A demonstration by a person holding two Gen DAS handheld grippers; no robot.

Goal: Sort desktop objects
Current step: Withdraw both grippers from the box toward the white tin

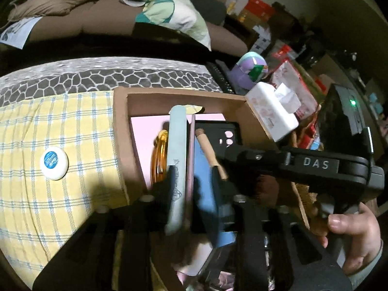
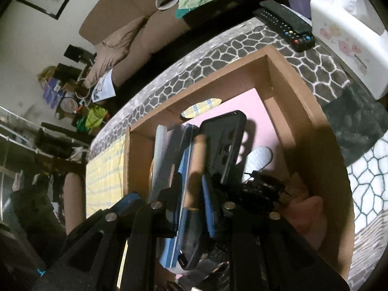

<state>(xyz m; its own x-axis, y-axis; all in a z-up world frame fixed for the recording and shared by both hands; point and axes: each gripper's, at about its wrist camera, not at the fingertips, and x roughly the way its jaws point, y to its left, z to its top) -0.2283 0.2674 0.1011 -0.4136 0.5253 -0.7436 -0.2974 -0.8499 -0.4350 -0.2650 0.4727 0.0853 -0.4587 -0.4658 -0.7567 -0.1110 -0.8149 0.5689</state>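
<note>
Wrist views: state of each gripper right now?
Left gripper: open, with the pale case between its fingers.
Right gripper: shut on the wooden-handled brush.

- I see a table w/ grey stone-pattern cover, yellow plaid cloth over part.
- On it: cardboard box, round white-blue disc, black remote, white tissue box.

cardboard box on yellow checked cloth, pale blue case between left hand-held gripper jaws, white round disc beside box
</note>
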